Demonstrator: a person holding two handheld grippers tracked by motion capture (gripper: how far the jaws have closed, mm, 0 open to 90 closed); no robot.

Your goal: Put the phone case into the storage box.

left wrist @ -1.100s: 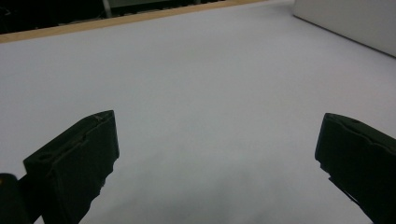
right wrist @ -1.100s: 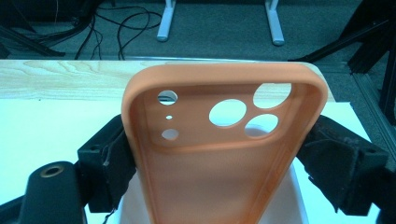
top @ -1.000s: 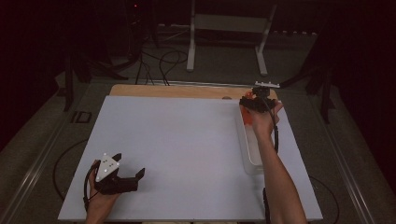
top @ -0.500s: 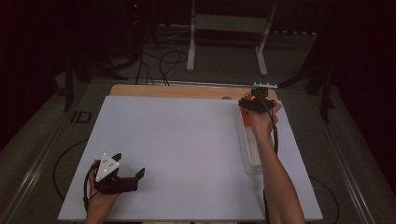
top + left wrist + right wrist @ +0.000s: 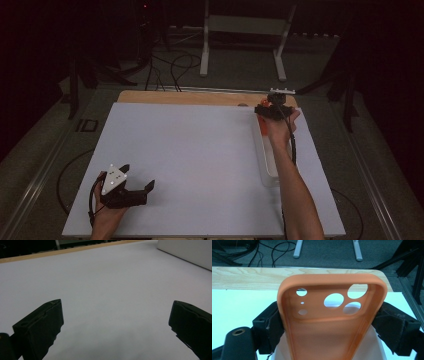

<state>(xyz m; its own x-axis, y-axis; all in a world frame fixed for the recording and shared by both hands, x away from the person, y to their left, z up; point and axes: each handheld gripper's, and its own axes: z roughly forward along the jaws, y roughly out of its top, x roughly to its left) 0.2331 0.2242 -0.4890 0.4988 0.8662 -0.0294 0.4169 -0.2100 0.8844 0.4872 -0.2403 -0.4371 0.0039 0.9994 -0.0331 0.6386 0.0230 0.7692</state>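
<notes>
The left tool (image 5: 137, 192) is resting on the white worktop (image 5: 200, 160) near its front left corner, jaws spread wide with nothing between them. The right tool (image 5: 329, 322) is clamping an orange phone case (image 5: 332, 315) by its sides, above the worktop's far right corner.

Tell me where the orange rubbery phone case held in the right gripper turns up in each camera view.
High view: the orange phone case is a small orange patch at the right gripper, far right of the table.
Left gripper view: not in it.
Right gripper view: the case stands centre frame, clamped between the jaws.
Shared landmark: the wooden strip along the table's far edge.
</notes>
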